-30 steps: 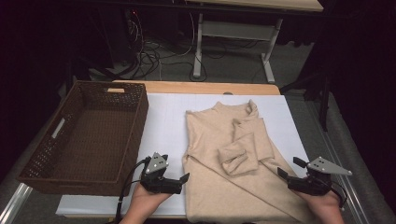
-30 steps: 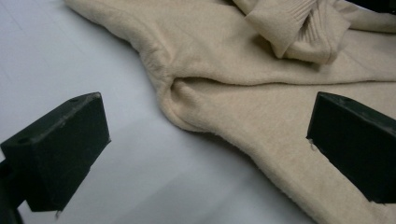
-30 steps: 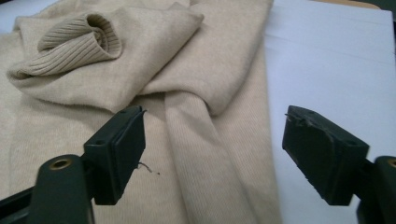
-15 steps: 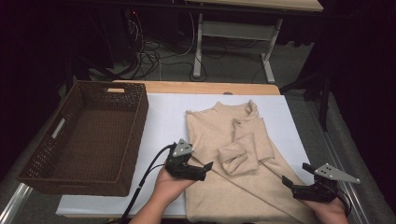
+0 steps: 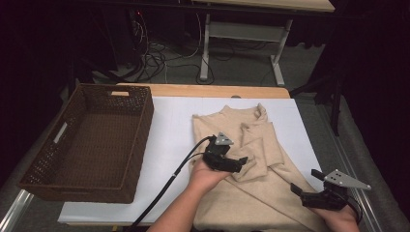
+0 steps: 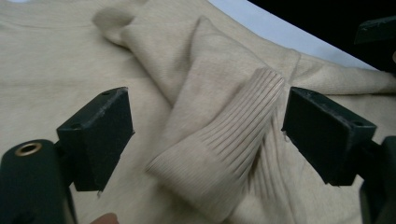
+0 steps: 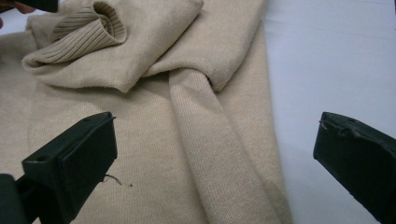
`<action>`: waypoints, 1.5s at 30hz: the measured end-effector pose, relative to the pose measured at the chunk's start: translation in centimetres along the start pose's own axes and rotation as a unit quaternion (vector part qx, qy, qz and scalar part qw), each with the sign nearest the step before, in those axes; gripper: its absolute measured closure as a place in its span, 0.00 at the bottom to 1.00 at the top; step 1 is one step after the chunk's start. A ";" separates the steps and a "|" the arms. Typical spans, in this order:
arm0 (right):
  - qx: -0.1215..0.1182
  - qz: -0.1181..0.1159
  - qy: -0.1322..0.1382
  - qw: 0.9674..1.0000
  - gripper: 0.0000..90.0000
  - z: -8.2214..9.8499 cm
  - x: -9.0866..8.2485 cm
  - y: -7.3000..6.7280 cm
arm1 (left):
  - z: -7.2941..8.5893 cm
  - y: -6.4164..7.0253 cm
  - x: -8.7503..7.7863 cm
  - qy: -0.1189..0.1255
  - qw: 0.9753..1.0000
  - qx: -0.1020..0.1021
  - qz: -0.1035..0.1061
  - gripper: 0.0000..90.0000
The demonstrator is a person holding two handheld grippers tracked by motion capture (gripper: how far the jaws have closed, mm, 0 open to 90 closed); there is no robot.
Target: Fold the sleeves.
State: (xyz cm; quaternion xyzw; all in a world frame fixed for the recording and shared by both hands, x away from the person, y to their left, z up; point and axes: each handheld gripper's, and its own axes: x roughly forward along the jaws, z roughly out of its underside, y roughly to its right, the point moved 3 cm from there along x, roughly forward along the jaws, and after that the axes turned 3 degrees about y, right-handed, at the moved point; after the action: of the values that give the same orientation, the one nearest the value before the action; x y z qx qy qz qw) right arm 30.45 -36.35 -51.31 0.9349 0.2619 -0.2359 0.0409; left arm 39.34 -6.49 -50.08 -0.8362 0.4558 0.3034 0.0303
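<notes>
Left gripper [image 5: 240, 163] over the beige sweater [image 5: 251, 193] mid-table, jaws just narrowing around the ribbed cuff [image 6: 224, 144] yet untouching: pinch squarely; right gripper [image 5: 303, 192] wide open, empty.

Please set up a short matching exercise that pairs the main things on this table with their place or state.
Things:
1. wicker basket
2. beige sweater
3. left tool
4. right tool

Place or state:
A. jaws around a ribbed cuff, not yet pressing
B. open, at the sweater's right edge
C. empty, at the table's left
D. spread flat, sleeves folded in

Pairs: 1-C, 2-D, 3-A, 4-B
</notes>
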 end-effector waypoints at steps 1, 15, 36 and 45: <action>-0.001 0.000 0.000 1.000 0.00 0.0 0.0 0.0 | 0.0 0.2 0.5 -0.008 1.000 0.000 0.004 0.18; -0.003 -0.001 -0.004 1.000 0.01 0.0 0.2 -0.2 | 2.1 1.6 -0.6 -0.031 0.998 0.036 0.027 0.76; -0.013 0.001 -0.010 1.000 0.01 0.0 0.5 -0.7 | 10.2 0.3 -10.8 0.001 1.000 -0.005 -0.002 0.74; -0.014 0.005 -0.014 1.000 0.01 0.0 0.6 -0.8 | 9.0 0.8 -12.1 0.033 0.999 0.002 -0.018 0.36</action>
State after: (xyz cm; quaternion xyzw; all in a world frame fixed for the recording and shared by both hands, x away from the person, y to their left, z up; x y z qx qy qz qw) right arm 30.50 -35.32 -51.53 0.9321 0.2597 -0.2454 0.0589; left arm 29.56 5.01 -50.75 -0.8539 0.4417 0.2744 0.0225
